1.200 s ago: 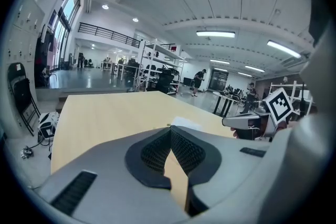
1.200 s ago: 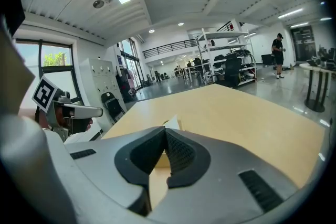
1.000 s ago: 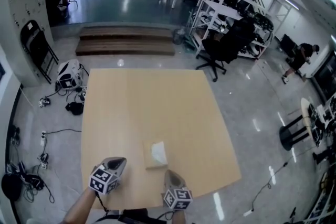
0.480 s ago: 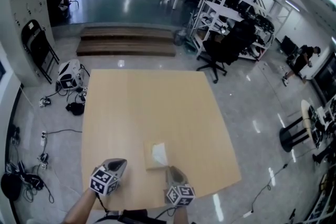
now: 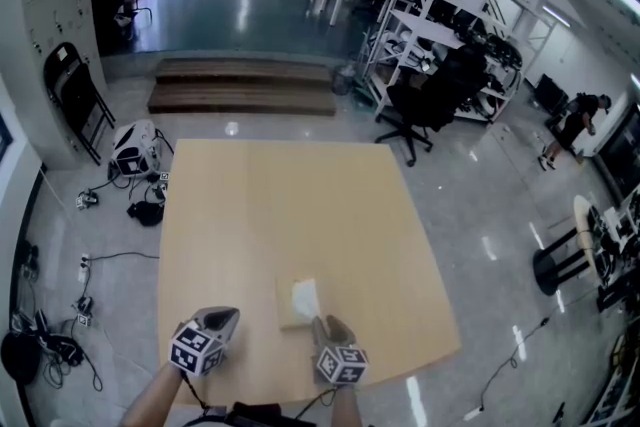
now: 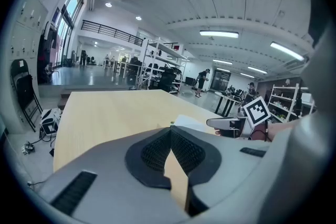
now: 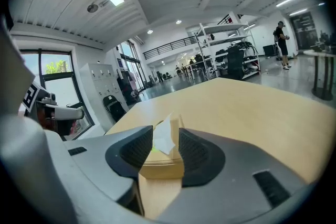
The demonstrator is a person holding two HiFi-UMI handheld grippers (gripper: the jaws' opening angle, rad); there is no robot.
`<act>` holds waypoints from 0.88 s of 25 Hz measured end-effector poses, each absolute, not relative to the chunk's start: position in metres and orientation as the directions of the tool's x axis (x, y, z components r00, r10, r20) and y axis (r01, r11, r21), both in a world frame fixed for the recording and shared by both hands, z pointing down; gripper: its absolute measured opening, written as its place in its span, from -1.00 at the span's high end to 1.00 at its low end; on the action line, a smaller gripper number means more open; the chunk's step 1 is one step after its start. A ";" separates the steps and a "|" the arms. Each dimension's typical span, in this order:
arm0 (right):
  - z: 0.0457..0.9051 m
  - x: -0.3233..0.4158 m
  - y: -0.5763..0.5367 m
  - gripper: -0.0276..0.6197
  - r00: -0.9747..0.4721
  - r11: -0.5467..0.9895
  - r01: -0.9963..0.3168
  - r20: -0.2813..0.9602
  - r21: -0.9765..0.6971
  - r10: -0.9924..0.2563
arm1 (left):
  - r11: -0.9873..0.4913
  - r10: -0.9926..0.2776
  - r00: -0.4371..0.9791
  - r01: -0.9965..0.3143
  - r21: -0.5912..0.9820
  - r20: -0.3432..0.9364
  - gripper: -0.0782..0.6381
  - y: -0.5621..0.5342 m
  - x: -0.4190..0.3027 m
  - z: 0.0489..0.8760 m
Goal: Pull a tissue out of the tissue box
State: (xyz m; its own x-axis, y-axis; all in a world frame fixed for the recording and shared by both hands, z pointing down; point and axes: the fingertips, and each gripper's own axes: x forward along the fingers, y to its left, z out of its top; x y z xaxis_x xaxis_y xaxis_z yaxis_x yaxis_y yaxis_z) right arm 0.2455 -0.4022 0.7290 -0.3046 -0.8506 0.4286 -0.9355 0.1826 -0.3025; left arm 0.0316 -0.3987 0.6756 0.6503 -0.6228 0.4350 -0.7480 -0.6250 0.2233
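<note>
Tissue [image 7: 164, 136]: likely soft, light, tearable; pinch raised peak above box [image 7: 163, 168]. Right gripper [image 5: 323, 323] jaws opening, tissue between; left gripper [image 6: 170, 131] closed, empty.

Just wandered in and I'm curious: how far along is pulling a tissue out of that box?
Done: nothing yet; the tissue stands in the tissue box on the table. In hand: the right gripper is lined up on it, jaws opening, the tissue showing in the gap, not pinched. The left gripper hangs shut beside the box. Left: close on the tissue and draw it out.
</note>
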 end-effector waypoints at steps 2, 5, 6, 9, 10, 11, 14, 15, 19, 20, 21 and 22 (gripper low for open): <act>0.735 0.244 -0.405 0.45 -0.309 0.178 -0.932 0.437 -0.315 -0.845 | -0.619 -0.624 0.647 -0.752 0.226 0.438 0.76 -0.400 0.029 0.678; 0.744 0.242 -0.408 0.45 -0.326 0.177 -0.923 0.448 -0.341 -0.832 | -0.610 -0.627 0.641 -0.757 0.234 0.442 0.76 -0.400 0.027 0.680; 0.746 0.240 -0.409 0.45 -0.332 0.179 -0.920 0.449 -0.350 -0.830 | -0.608 -0.628 0.640 -0.759 0.234 0.443 0.76 -0.400 0.026 0.681; 0.748 0.237 -0.411 0.45 -0.339 0.183 -0.917 0.449 -0.355 -0.827 | -0.602 -0.632 0.634 -0.764 0.233 0.445 0.76 -0.402 0.024 0.681; 0.748 0.236 -0.412 0.45 -0.343 0.185 -0.915 0.449 -0.358 -0.825 | -0.601 -0.634 0.633 -0.765 0.232 0.445 0.76 -0.402 0.023 0.681; 0.750 0.236 -0.412 0.45 -0.345 0.184 -0.914 0.452 -0.361 -0.823 | -0.599 -0.635 0.631 -0.766 0.232 0.445 0.76 -0.402 0.023 0.681; 0.753 0.238 -0.412 0.45 -0.342 0.173 -0.913 0.463 -0.369 -0.818 | -0.597 -0.636 0.630 -0.768 0.233 0.446 0.76 -0.403 0.024 0.681; 0.753 0.239 -0.411 0.45 -0.343 0.170 -0.912 0.463 -0.374 -0.818 | -0.596 -0.637 0.629 -0.769 0.233 0.445 0.76 -0.404 0.023 0.681; 0.754 0.239 -0.408 0.45 -0.361 0.177 -0.902 0.463 -0.395 -0.809 | -0.591 -0.640 0.626 -0.772 0.236 0.446 0.76 -0.403 0.024 0.683; 0.753 0.239 -0.407 0.45 -0.364 0.181 -0.901 0.462 -0.394 -0.809 | -0.590 -0.640 0.625 -0.772 0.235 0.448 0.76 -0.403 0.024 0.683; 0.753 0.239 -0.407 0.46 -0.367 0.185 -0.901 0.460 -0.393 -0.809 | -0.590 -0.640 0.624 -0.773 0.235 0.448 0.76 -0.403 0.025 0.683; 0.752 0.239 -0.407 0.46 -0.369 0.188 -0.901 0.460 -0.391 -0.808 | -0.589 -0.639 0.624 -0.773 0.235 0.449 0.76 -0.403 0.025 0.683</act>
State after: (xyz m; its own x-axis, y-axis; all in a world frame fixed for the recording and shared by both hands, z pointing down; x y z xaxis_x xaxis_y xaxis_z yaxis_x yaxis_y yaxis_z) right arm 0.2385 -0.4075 0.7519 -0.3686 -0.8081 0.4595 -0.9008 0.1883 -0.3914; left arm 0.0252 -0.4030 0.6825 0.6244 -0.6392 0.4489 -0.7727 -0.5895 0.2355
